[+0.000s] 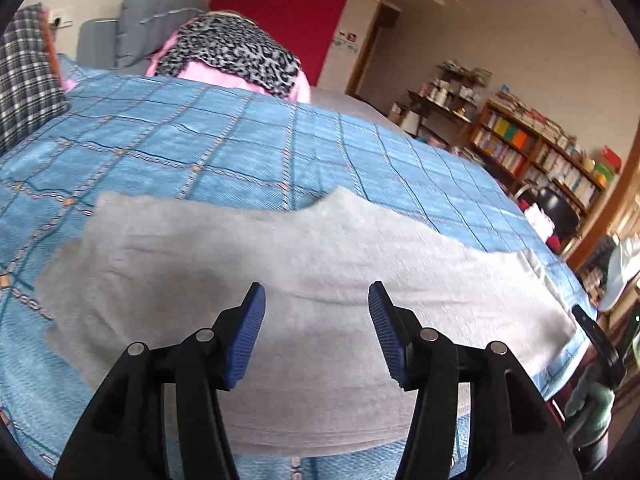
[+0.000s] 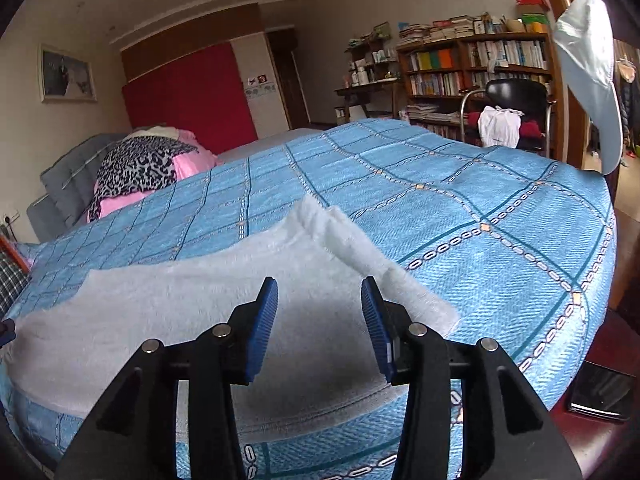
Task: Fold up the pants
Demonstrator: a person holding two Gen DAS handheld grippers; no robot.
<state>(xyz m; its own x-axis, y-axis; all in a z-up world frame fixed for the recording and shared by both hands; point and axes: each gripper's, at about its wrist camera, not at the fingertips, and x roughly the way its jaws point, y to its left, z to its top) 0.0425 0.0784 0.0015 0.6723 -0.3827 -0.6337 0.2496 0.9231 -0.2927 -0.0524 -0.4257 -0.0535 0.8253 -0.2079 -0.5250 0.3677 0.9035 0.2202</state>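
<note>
Your bed is covered by a blue bedspread with a checked pattern of dark lines and chain-like stripes. The pale grey fleece pants lie folded flat on it near the front edge, their fuzzy hem ends pointing away from you. Further back, toward the head of the bed, a pink quilt sits bundled with a leopard-print cloth draped over it. A plaid fabric rests at the bed's left edge.
</note>
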